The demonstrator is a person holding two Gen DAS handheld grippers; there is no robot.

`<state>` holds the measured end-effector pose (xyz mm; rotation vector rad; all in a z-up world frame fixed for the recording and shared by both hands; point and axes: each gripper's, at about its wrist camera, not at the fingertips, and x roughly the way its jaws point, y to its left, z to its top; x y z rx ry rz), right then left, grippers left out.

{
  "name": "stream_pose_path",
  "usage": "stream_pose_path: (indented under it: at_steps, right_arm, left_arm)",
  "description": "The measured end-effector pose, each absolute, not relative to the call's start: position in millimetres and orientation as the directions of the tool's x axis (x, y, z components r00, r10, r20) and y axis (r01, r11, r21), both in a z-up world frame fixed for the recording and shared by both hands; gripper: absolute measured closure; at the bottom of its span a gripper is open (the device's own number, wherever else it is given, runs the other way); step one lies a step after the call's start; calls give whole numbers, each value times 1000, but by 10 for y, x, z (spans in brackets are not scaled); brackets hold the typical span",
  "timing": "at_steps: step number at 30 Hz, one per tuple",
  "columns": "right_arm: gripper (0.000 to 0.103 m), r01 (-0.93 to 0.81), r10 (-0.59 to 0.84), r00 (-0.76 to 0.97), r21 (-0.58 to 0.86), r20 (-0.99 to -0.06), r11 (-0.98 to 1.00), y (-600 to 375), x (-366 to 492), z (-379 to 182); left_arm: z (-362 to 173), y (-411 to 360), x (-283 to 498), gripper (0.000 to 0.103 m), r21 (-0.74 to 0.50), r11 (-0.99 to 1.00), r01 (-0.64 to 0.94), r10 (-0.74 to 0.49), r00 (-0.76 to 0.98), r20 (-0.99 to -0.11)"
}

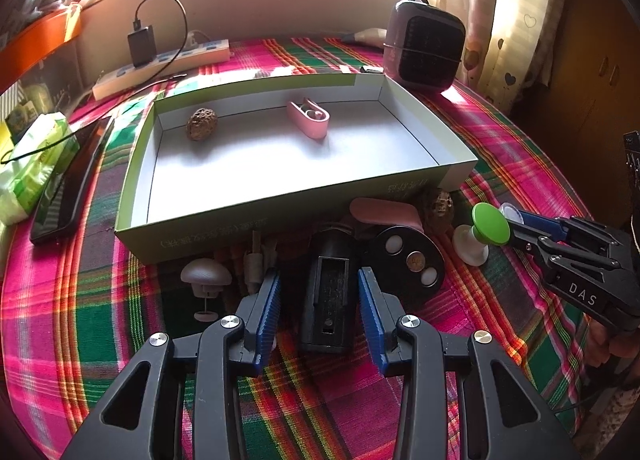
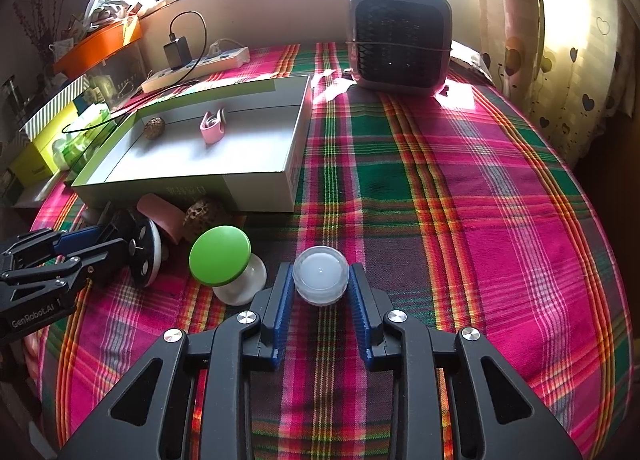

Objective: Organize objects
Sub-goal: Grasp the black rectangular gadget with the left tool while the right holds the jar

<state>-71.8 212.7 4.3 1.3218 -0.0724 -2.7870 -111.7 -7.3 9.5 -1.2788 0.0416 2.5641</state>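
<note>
While your left gripper (image 1: 319,292) hangs low in the centre of its frame, its blue pads (image 1: 269,300) stand spread wide on either side of a black rectangular device (image 1: 326,300) lying on the plaid cloth (image 1: 100,320); a gap shows on both sides, so neither pad touches it. Just right of that device sits a black round disc (image 1: 408,260) with pale spots, and to the left a grey mushroom-shaped knob (image 1: 205,278).

Your right gripper (image 2: 320,292), bottom centre of its own frame, has its fingers drawn in around a small translucent round jar (image 2: 320,280). Both pads meet the jar's sides at their tips, though you cannot tell how firmly they press. Immediately left of it stands a green-capped mushroom object (image 2: 222,258) on a white base, apart from the fingers.

Across the upper middle of the left view lies the open shallow box (image 1: 136,163), holding a brown pitted nut (image 1: 202,123) toward its far left and a pink clip-like case (image 1: 309,117) near the far wall's middle. Against the box's near outer wall rest another pink case (image 1: 384,211) and a second brown nut (image 1: 440,205). A small heater (image 1: 424,45) stands at upper right.
</note>
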Motion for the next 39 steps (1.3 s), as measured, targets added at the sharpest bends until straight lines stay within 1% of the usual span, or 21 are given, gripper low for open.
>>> stream_pose_path:
  at_steps: [5,10,39]
  right_arm:
    - [74,30,-71,-632,67,-772,-997,2125,-718,45]
    - [74,30,-72,-632,68,-772,-997,2128,-721,47]
    - [74,23,-70,-638,73,-767,-997,2133,-707,65]
  left_arm:
    - [99,-77,-1112,68,-93,-964,-247,224,-579,-784]
    - [101,-86,-1105,78,-83,-969,-234,208,-584,-784]
    - [117,-92,-1063,78,-92,-967,-238,219,-591,-776]
